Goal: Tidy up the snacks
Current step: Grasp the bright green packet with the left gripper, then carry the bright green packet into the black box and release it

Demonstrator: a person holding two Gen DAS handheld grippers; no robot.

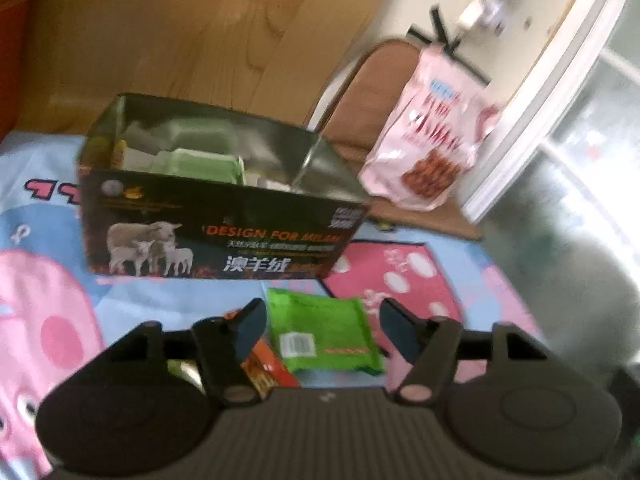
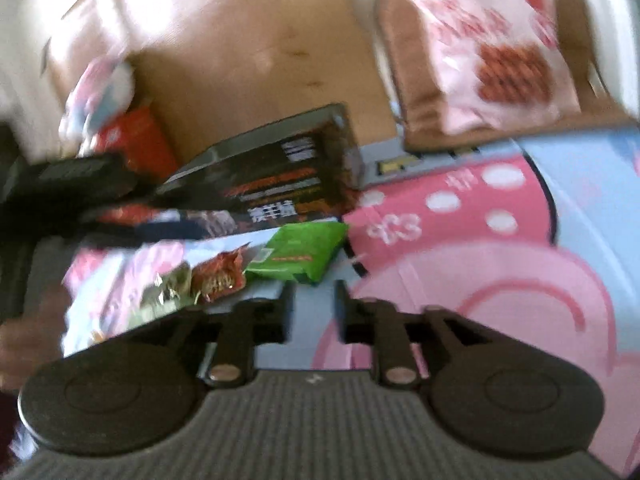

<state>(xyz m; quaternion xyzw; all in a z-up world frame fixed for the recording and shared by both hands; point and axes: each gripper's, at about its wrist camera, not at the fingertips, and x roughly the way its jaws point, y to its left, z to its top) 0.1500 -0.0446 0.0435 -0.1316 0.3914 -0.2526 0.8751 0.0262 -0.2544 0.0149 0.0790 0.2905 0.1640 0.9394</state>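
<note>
Lying by one black box (image 1: 216, 232): one green packet (image 1: 324, 336), one red packet (image 2: 218, 274).

Left gripper (image 1: 322, 330) hovers, jaws apart, over green snack packet (image 1: 326, 338) before black box (image 1: 216, 236).

1 black box (image 1: 216, 236), 1 green packet (image 1: 326, 336), 1 red packet (image 2: 218, 276), 1 olive packet (image 2: 170, 286), 1 pink bag (image 1: 430, 132).
</note>
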